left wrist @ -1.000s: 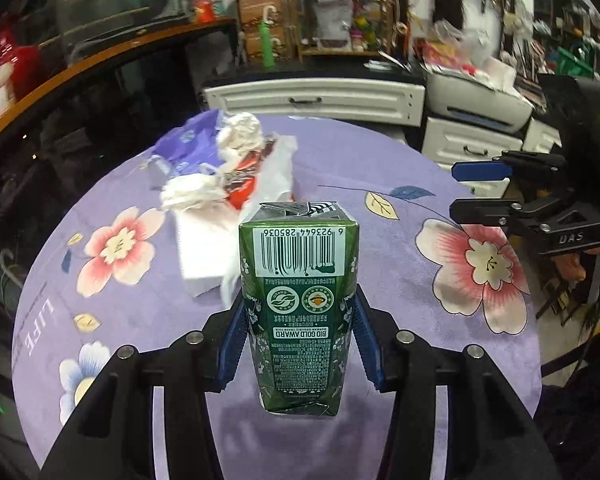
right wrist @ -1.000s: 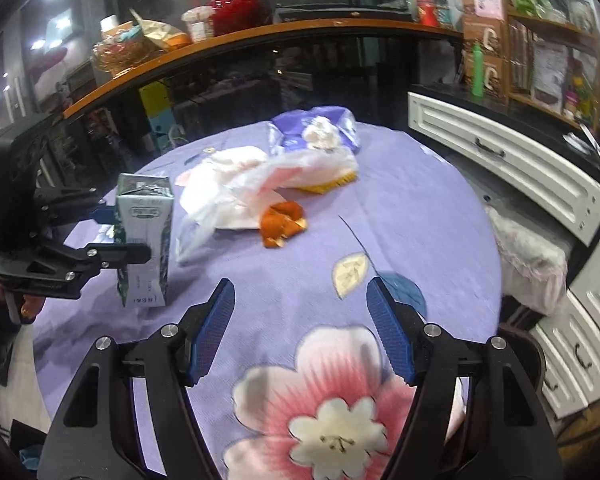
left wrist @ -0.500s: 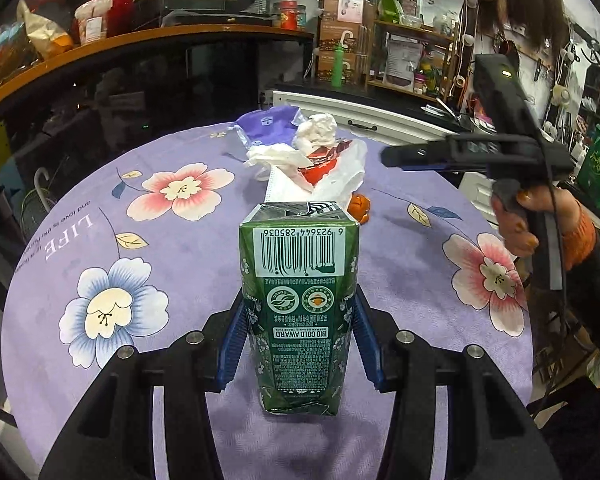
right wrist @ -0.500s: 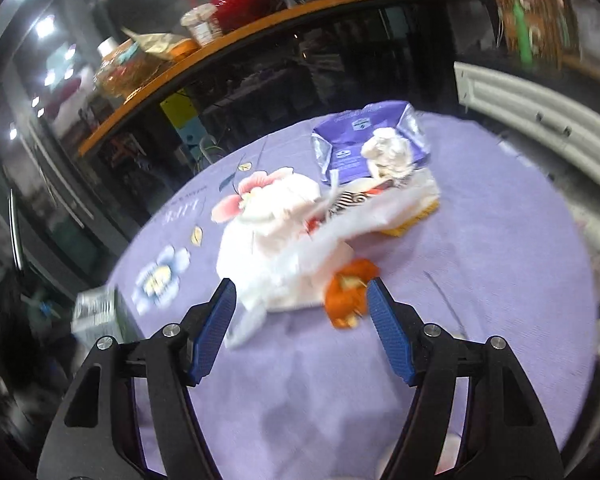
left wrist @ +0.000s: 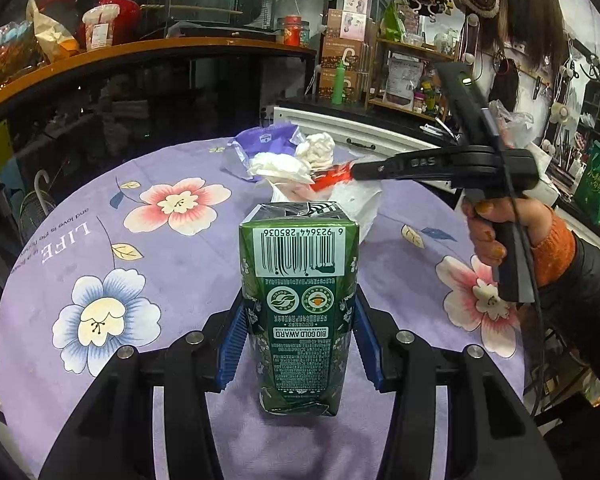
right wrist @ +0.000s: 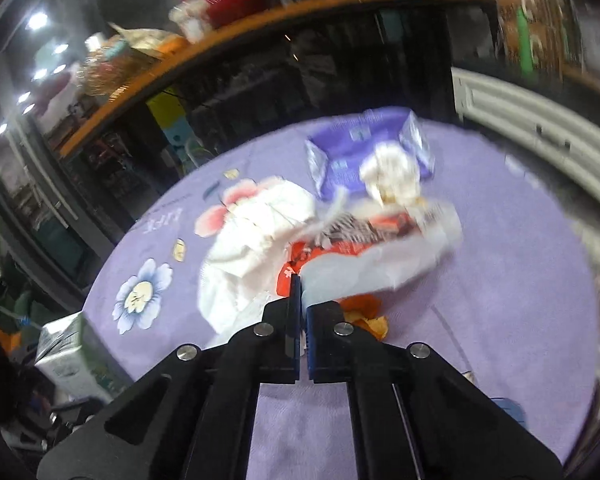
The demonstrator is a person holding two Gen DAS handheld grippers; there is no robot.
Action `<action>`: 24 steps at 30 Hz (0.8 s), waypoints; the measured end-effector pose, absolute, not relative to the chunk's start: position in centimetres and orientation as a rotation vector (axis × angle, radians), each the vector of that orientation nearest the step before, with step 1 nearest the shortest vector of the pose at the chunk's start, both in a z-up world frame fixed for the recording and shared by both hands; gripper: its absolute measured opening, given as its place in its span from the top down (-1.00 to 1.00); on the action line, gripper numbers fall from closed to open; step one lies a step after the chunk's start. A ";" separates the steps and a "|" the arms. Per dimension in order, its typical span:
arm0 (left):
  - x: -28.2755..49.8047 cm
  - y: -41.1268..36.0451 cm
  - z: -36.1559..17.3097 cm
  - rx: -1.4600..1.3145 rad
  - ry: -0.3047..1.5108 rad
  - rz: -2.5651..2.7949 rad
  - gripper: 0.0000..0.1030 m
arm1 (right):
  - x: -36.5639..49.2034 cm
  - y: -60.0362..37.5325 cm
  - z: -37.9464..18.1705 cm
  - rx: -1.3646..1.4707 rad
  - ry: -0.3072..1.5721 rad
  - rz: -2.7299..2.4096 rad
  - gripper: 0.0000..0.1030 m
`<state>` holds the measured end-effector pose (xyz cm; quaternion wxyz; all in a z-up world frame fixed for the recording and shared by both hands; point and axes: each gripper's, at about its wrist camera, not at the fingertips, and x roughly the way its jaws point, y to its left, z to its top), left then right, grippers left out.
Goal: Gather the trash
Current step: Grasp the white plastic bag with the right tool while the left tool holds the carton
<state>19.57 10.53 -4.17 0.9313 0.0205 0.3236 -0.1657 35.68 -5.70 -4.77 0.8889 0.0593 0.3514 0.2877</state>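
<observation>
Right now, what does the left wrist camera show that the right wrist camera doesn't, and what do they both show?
Only the left wrist view shows the barcode face of the green carton, clamped upright in the left tongs, plus the person's right hand on its handle.

Only the right wrist view shows the right tongs pressed together on an edge of the white plastic bag, and orange peel beside them.

Both show the purple floral tablecloth, the purple wipes pack, a crumpled tissue and the red wrapper.

Standing upright at lower centre: green drink carton (left wrist: 299, 312), barcode upward. Lying heaped at upper centre: crumpled white tissues (left wrist: 284, 166), red wrapper (left wrist: 332, 172), purple packet (left wrist: 266, 142).
</observation>
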 end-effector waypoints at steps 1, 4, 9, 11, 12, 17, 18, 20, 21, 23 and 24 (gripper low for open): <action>19.5 10.3 -4.0 0.039 0.658 -0.338 0.06 | 34.9 -6.0 -3.9 0.106 0.699 0.608 0.96; 19.3 9.6 -3.6 0.030 0.642 -0.341 0.06 | 32.7 -6.9 -1.2 0.065 0.614 0.629 0.96; 18.8 7.9 -2.6 0.020 0.612 -0.372 0.06 | 29.0 -9.6 2.0 0.028 0.527 0.620 0.96; 18.5 6.7 -2.1 0.020 0.599 -0.393 0.06 | 27.8 -11.1 2.6 0.031 0.516 0.610 0.96; 18.4 6.2 -1.9 0.017 0.595 -0.403 0.06 | 27.1 -12.2 2.8 0.037 0.515 0.602 0.96; 18.2 2.2 -1.0 0.012 0.572 -0.480 0.06 | 23.9 -17.6 3.1 0.057 0.502 0.530 0.96; 18.2 1.4 -1.0 0.014 0.570 -0.495 0.06 | 23.3 -18.8 3.0 0.064 0.502 0.515 0.96; 18.0 -0.7 -0.9 0.021 0.564 -0.536 0.06 | 22.2 -21.4 2.8 0.083 0.506 0.481 0.96; 17.9 -1.5 -0.9 0.024 0.562 -0.551 0.06 | 21.7 -22.5 2.7 0.087 0.505 0.461 0.96; 17.8 -3.9 -0.8 0.026 0.559 -0.596 0.06 | 20.6 -24.9 2.3 0.089 0.505 0.414 0.96; 17.8 -5.0 -0.8 0.027 0.556 -0.613 0.06 | 20.0 -26.1 2.0 0.096 0.510 0.394 0.96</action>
